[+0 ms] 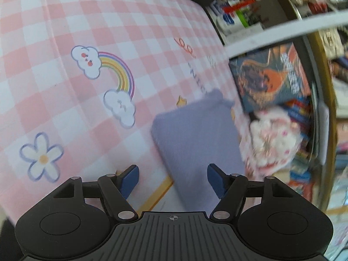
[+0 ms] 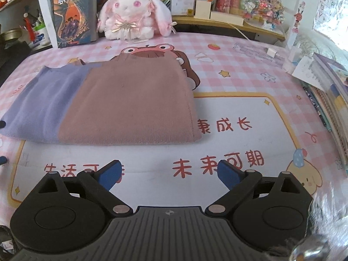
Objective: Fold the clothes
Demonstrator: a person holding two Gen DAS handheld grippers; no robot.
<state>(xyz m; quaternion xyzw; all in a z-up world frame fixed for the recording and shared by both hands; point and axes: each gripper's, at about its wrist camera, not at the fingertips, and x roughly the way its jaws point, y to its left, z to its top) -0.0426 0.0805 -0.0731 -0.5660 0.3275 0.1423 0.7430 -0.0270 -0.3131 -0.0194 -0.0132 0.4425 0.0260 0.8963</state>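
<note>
The garment [image 2: 104, 106], mauve over lilac, lies flat and part-folded on the checked mat [image 2: 250, 69]. Both the left gripper [image 1: 173, 180] and right gripper [image 2: 168, 177] are released and empty. Likely next: pinch one edge with each gripper, lift evenly, align hems. The mat reads "未来可期"; the book [image 2: 75, 13] reads "哈利·波特".

Left gripper [image 1: 173, 179] above pink checked desk mat [image 1: 65, 32], blue pads apart, nothing between them. Folded lilac cloth [image 1: 195, 141] lies flat just ahead, near the mat's right edge. Plush rabbit [image 1: 271, 139] and a book [image 1: 271, 76] stand beyond that edge, blurred. Rainbow print [image 1: 117, 71] and flower print [image 1: 41, 156] on the mat to the left.
</note>
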